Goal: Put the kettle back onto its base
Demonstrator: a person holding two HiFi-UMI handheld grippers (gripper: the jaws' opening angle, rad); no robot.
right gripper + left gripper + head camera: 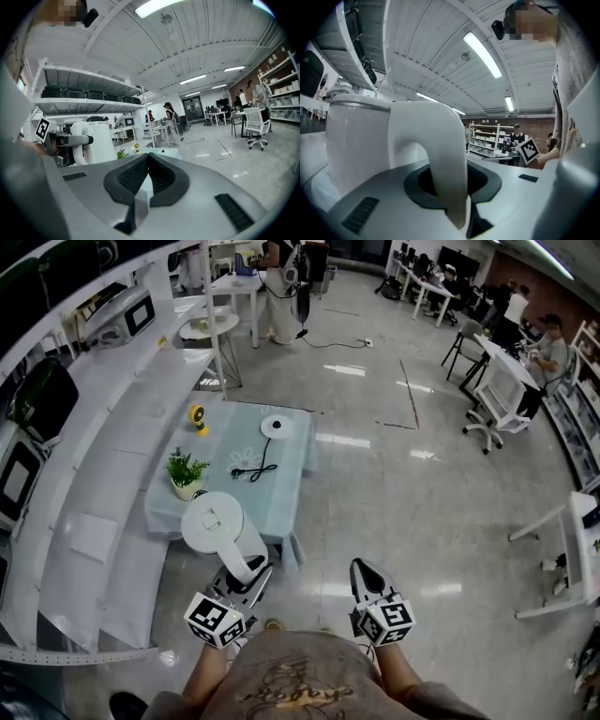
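The left tongs (247,570) (450,187) are clamped on the handle (440,140) of the white kettle (214,521) (356,145), which is just ahead of them at the near end of the counter (286,474). Its base (276,426) lies well ahead of them. The right tongs (367,573) (146,161), beside the left ones, are together and empty.

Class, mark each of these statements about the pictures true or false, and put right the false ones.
1. The left gripper grips the kettle by its handle. True.
2. The kettle sits on its base. False: the base lies bare at the far end of the table, while the kettle is held near the table's near end.
3. The right gripper holds the plant. False: its jaws are together with nothing between them, and the plant stands on the table.
4. A black cord lies on the table by the base. True.
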